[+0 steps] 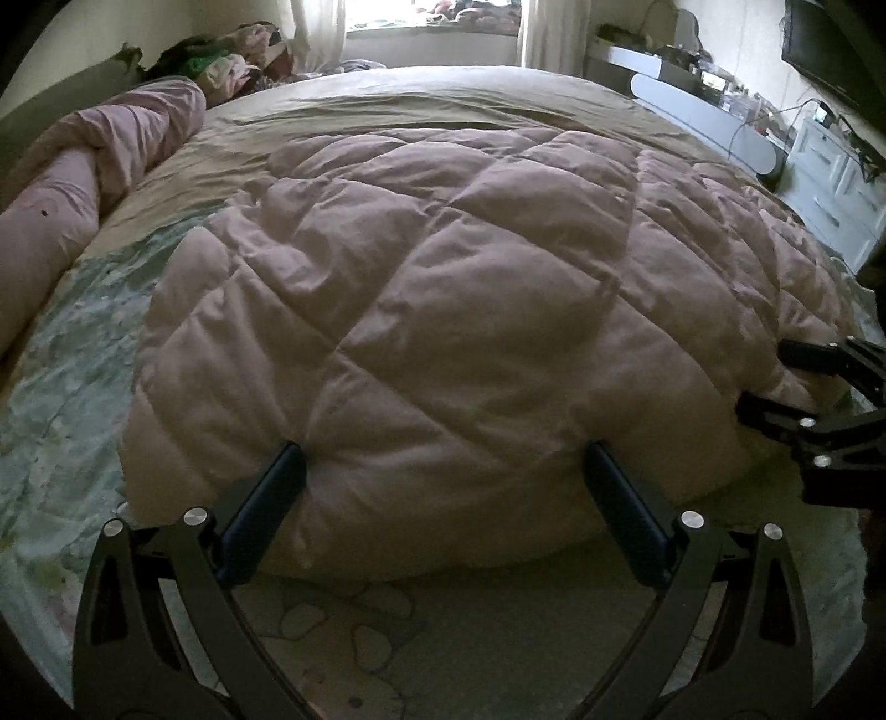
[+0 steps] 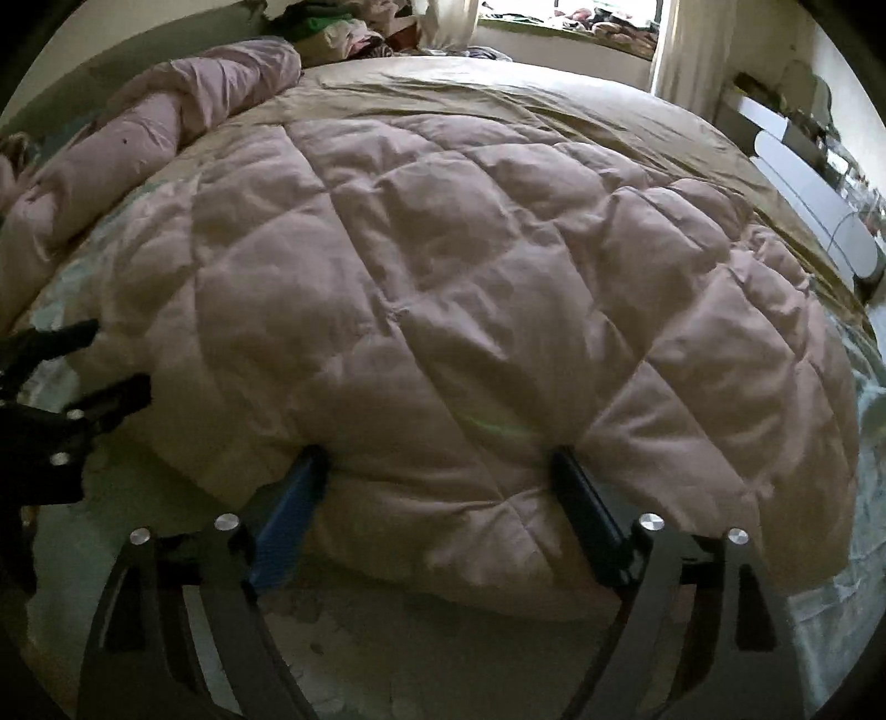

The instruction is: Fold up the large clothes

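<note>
Two grippers, left and right, one quilt, one bed.

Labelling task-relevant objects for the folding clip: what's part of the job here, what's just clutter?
Job:
- pink quilted comforter, folded on the bed
- left gripper, jaws wide at its near edge
- right gripper, jaws wide at its near edge

Lying about:
- rolled pink duvet
- tan bedsheet
- clothes pile by the headboard
- white cabinet

Bright curtained window beyond bed; white drawers rightward
</note>
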`<move>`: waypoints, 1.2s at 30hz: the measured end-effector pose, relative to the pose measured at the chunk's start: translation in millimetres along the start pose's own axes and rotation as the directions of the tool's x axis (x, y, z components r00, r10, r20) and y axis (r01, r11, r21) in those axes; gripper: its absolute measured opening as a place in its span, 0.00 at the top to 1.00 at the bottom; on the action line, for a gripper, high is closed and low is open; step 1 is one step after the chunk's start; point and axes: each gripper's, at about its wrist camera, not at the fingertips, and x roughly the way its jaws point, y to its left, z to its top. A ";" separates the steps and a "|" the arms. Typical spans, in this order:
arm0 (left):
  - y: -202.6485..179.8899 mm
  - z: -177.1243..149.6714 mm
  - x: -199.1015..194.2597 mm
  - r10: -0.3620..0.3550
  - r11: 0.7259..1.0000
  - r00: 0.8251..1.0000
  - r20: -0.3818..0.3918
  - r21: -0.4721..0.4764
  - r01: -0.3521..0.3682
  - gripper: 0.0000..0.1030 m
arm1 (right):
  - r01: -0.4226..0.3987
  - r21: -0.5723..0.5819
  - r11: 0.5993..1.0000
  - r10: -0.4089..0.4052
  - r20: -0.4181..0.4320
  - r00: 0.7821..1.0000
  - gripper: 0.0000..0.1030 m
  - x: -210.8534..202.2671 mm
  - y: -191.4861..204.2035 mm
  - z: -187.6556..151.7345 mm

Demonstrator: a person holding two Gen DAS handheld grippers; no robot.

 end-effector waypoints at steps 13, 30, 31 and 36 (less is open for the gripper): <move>2.6 1.0 -45.4 -0.007 1.000 0.998 0.055 -0.027 0.009 0.08 | -0.074 0.046 0.996 0.065 0.175 0.982 0.13 -83.5 -5.8 -11.9; 17.7 -16.9 -102.4 0.050 0.997 0.990 0.129 -0.062 -0.042 0.08 | -0.070 0.008 0.998 0.065 0.286 0.956 0.07 -150.5 3.2 -29.3; 19.8 -18.4 -104.6 0.055 0.997 0.990 0.131 -0.065 -0.046 0.08 | -0.073 0.006 0.997 0.068 0.290 0.955 0.07 -152.6 4.2 -29.7; 29.7 -27.7 -117.6 0.098 0.993 0.984 0.146 -0.084 -0.086 0.08 | -0.079 -0.019 0.997 0.081 0.305 0.949 0.07 -161.4 13.5 -31.8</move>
